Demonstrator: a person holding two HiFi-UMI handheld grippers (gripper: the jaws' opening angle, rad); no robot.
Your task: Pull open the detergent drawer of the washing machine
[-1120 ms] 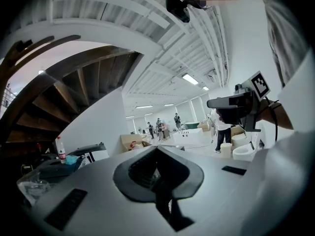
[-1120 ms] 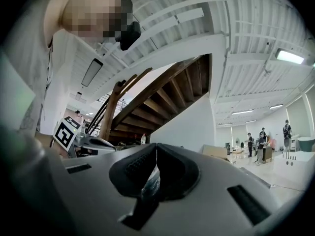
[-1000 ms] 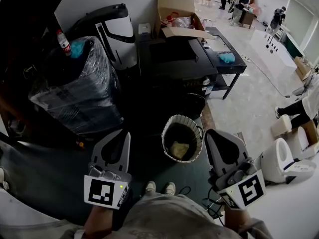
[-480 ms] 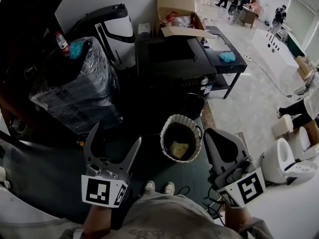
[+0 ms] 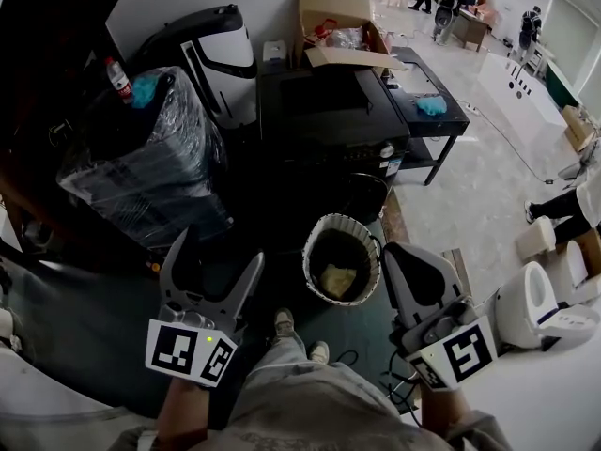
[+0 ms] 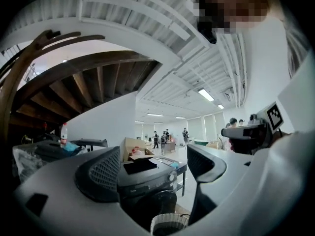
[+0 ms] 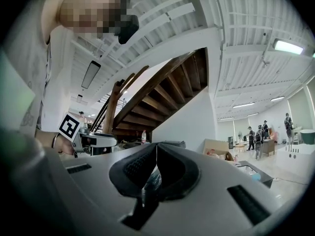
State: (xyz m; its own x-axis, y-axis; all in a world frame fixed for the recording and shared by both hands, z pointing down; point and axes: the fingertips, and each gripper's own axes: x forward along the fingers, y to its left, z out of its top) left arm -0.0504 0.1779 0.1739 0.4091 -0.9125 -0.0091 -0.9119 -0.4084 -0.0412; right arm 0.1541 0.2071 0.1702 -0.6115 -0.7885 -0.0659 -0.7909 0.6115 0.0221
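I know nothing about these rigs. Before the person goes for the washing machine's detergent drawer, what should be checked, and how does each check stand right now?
1. Left gripper ready to grab: ok. Its jaws have just been opening and stand apart with nothing between them.
2. Right gripper free: ok. Its jaws are together and empty.
3. Washing machine in sight: ok. It is straight ahead.
4. Detergent drawer found: cannot tell. The machine's front is too dark.
5. Way in free: not ok. A woven basket stands on the floor between the person and the machine.
6. Grippers close enough: not ok. Both hang short of the machine.
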